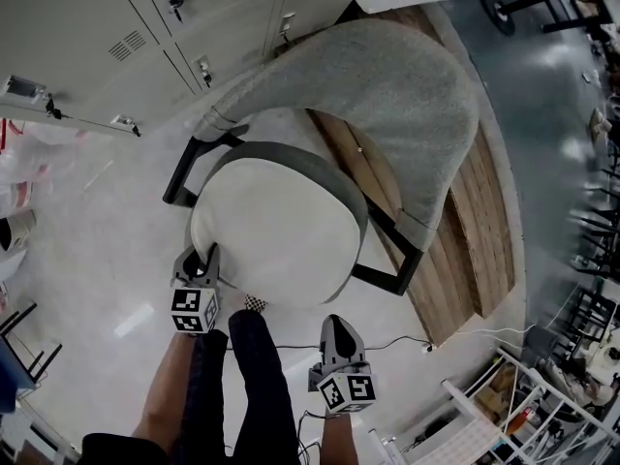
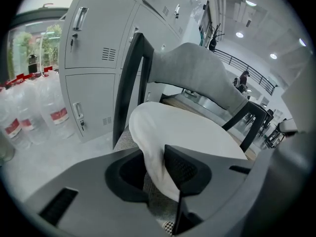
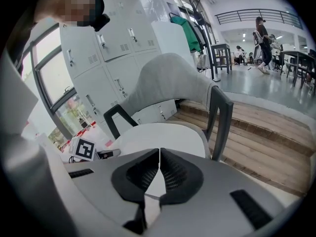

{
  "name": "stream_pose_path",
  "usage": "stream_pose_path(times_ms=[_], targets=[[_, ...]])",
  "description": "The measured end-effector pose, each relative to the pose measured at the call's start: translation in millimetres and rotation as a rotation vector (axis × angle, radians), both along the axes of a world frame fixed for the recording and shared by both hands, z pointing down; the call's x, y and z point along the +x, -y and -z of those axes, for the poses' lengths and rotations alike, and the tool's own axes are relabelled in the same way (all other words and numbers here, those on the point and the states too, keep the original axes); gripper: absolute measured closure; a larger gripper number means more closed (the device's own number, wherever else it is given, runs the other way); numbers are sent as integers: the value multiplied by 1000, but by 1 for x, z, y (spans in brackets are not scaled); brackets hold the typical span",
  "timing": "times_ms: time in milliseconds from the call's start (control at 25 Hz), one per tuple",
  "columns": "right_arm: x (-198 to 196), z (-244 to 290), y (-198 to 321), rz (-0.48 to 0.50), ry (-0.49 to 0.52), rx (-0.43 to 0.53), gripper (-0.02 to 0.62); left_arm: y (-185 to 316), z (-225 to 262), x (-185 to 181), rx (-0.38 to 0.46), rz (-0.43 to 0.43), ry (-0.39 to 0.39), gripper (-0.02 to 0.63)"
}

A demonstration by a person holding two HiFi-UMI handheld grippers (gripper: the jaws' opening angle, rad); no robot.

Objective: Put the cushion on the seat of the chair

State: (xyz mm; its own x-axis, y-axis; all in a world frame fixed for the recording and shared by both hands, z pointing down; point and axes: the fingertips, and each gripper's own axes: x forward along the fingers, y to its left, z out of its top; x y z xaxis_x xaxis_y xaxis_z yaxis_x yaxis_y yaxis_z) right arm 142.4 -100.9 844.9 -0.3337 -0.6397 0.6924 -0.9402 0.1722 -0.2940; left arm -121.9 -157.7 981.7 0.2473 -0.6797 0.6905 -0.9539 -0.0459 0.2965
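A round white cushion (image 1: 276, 221) lies on the seat of a grey chair (image 1: 387, 95) with a black frame, and covers nearly all of it. My left gripper (image 1: 201, 257) is at the cushion's near-left edge. In the left gripper view that cushion (image 2: 197, 132) edge hangs between the parted jaws of the left gripper (image 2: 155, 169), and the pads do not seem to squeeze it. My right gripper (image 1: 334, 325) hovers just short of the cushion's near-right edge. Its pads meet in a thin line in the right gripper view, where the right gripper (image 3: 159, 169) is shut on nothing and the cushion (image 3: 163, 135) lies beyond.
Grey lockers (image 1: 145, 27) stand behind the chair. A wooden platform (image 1: 475, 211) runs along its right side. A black cable (image 1: 407, 342) crosses the floor near the right gripper. Water bottles (image 2: 29, 117) stand left by the lockers. The person's dark-trousered leg (image 1: 257, 386) is between the grippers.
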Motion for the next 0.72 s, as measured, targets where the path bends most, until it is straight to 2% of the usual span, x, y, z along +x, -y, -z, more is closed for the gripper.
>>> stream_pose_path(times_ms=[120,240,440,720], targets=[[-2,10,-2,1,2,10,565,-1,2,-6,-31,27,12,475],[-1,22,-4,-2,6,23,565,-6,5,-7,-64,11,-8,351],[-3,41,-5,-7,17,49,565,-13,26,-8,-65,-12,2,334],[-8,74,-9,-8,32,89,565,-16,80,-6,-14,-31,20,334]])
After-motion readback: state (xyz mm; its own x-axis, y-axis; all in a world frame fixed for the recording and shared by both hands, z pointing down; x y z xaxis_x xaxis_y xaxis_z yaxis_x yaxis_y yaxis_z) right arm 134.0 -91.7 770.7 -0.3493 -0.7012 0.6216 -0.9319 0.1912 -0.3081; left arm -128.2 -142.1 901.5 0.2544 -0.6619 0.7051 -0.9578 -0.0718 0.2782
